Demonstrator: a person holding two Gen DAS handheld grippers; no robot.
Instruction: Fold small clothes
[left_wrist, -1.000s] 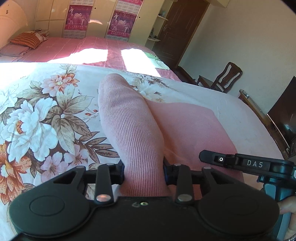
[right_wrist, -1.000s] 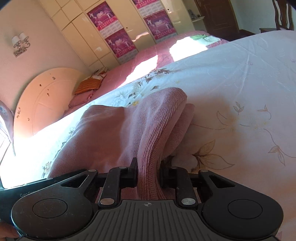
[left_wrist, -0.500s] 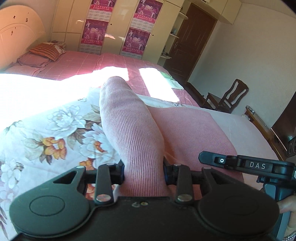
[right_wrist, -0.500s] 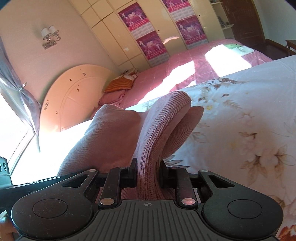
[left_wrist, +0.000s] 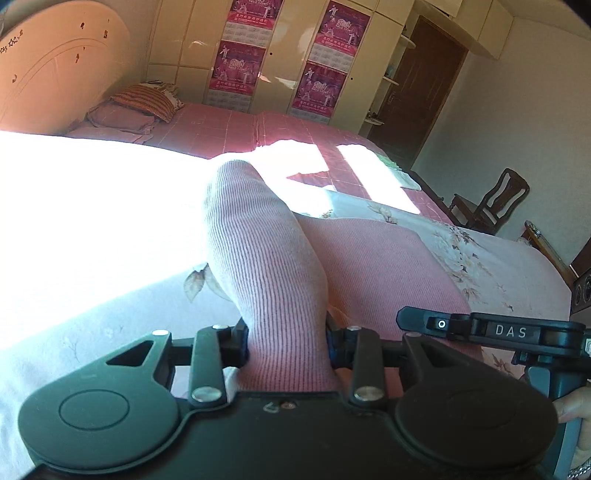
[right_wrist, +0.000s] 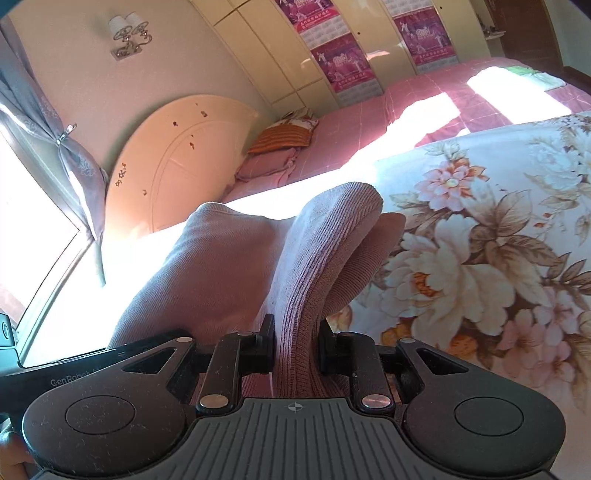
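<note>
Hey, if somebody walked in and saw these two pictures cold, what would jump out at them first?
First, the pink ribbed knit garment, bunched into a ridge rising from the middle of each view, pinched in the left gripper and the right gripper, jaws closed on the cloth. Next, the floral-print bedspread under it, with a blown-out sunlit patch on the left of the left wrist view. Behind stand cream wardrobe doors with magenta posters.

Floral bedspread (right_wrist: 480, 236); pink garment (left_wrist: 369, 266) atop
</note>
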